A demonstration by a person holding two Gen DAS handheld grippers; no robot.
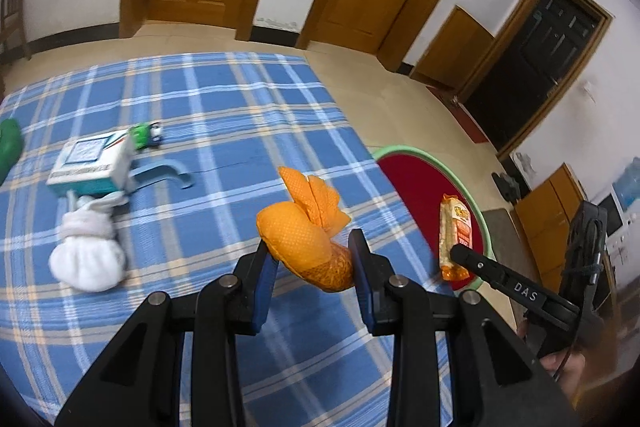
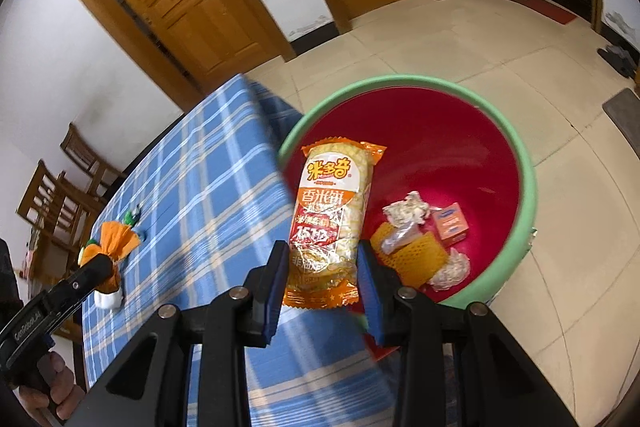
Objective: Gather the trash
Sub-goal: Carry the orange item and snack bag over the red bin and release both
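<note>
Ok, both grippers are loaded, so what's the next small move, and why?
Probably carry the right gripper a bit further over the bin, then open it. It is clamped on the snack pack, which hangs above the near rim rather than the middle, where other trash already lies. The left gripper holds its orange bag over the table.

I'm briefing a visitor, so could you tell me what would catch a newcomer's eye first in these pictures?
The right gripper holds an orange snack packet over a red bin with a green rim, beside the table. The left gripper grips an orange cloth bundle above the blue checked tablecloth. Wrappers already lie in the bin.
</note>
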